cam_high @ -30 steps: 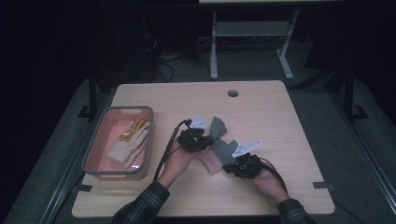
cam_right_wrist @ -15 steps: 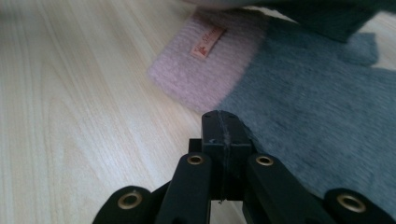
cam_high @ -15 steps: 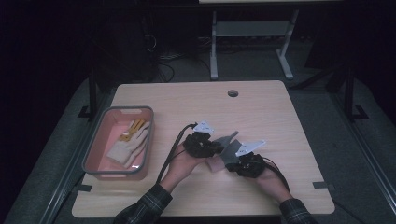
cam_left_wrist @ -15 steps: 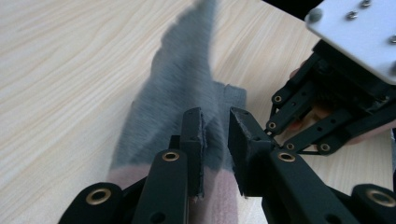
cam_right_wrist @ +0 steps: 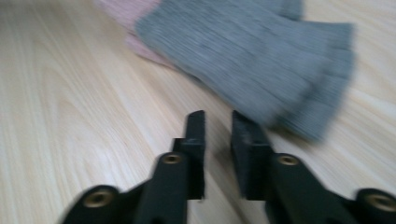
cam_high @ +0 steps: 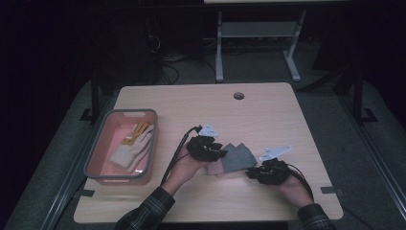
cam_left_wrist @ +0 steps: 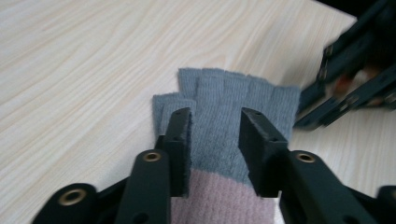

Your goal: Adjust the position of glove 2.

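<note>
Both my grippers, left (cam_left_wrist: 214, 135) and right (cam_right_wrist: 218, 128), jaws just parting, loose of the grey-pink glove (cam_high: 233, 158) on the table (cam_high: 268, 110).

sleeves (cam_high: 149, 212): plaid | grippers: black jaws (brass rivets) | cables: black

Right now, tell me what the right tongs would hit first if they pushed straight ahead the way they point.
Probably the grey and pink glove. The right tongs, slightly open with nothing between them, point over bare table at its grey edge just ahead; depth is blurred, so that is a guess.
</note>
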A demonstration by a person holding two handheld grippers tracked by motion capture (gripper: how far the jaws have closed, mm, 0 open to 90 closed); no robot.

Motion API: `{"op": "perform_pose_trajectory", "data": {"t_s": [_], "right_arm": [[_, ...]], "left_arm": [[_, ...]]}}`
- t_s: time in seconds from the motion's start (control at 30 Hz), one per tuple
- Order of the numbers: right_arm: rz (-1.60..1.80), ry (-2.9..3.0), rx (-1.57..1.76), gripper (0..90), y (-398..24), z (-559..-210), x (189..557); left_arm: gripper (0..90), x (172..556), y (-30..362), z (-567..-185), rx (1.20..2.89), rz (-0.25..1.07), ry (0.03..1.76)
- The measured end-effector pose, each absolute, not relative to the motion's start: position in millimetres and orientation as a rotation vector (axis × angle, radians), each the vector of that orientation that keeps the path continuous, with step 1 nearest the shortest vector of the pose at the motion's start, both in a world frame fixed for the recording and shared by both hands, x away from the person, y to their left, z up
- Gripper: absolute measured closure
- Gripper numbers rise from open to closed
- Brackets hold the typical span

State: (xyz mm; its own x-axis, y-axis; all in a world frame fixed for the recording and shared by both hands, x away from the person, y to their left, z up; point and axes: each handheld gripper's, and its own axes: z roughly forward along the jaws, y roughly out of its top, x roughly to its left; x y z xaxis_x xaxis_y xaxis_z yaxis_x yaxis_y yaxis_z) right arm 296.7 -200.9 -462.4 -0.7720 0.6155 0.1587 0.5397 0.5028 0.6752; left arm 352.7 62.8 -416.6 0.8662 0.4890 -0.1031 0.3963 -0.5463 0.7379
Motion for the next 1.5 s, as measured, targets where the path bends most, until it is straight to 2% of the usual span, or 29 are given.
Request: {"op": "perform_pose_trajectory", "data": {"t_s": [0.13, 0.2, 0.3, 0.37, 0.4, 0.47, 0.67, 0.93, 1.13, 1.33, 1.43, 1.5], "right_arm": [[1.104, 2.582, 1.058, 55.4, -220, -463, 292], [1.098, 2.536, 1.085, 44.0, -230, -465, 291], [1.096, 2.472, 1.132, 34.2, -241, -468, 295], [1.102, 2.452, 1.153, 32.3, -244, -469, 299], [1.099, 2.446, 1.154, 31.3, -244, -470, 300], [1.09, 2.443, 1.166, 30.9, -245, -472, 302], [1.08, 2.431, 1.199, 30.7, -247, -474, 304], [1.073, 2.413, 1.205, 30.9, -248, -474, 305], [1.07, 2.408, 1.208, 30.9, -250, -474, 306], [1.06, 2.405, 1.211, 30.8, -251, -474, 306], [1.06, 2.403, 1.213, 29.4, -251, -473, 306], [1.061, 2.401, 1.213, 27.5, -251, -473, 307]], "left_arm": [[59.0, 355, 55, -426, 2.251, 0.152, 0.594], [59.1, 357, 51, -431, 2.286, 0.157, 0.563], [63.3, 359, 46, -440, 2.33, 0.154, 0.543], [70.2, 360, 43, -445, 2.354, 0.149, 0.529], [77.4, 361, 42, -446, 2.358, 0.135, 0.523], [86.1, 361, 41, -446, 2.369, 0.147, 0.523], [89.1, 362, 46, -437, 2.32, 0.127, 0.565], [89.3, 368, 48, -429, 2.266, 0.134, 0.639], [89.3, 370, 44, -427, 2.201, 0.054, 0.675], [89.0, 373, 37, -435, 2.23, 0.061, 0.71], [82.7, 373, 36, -441, 2.262, 0.088, 0.697], [67.8, 371, 37, -440, 2.264, 0.113, 0.69]]}}
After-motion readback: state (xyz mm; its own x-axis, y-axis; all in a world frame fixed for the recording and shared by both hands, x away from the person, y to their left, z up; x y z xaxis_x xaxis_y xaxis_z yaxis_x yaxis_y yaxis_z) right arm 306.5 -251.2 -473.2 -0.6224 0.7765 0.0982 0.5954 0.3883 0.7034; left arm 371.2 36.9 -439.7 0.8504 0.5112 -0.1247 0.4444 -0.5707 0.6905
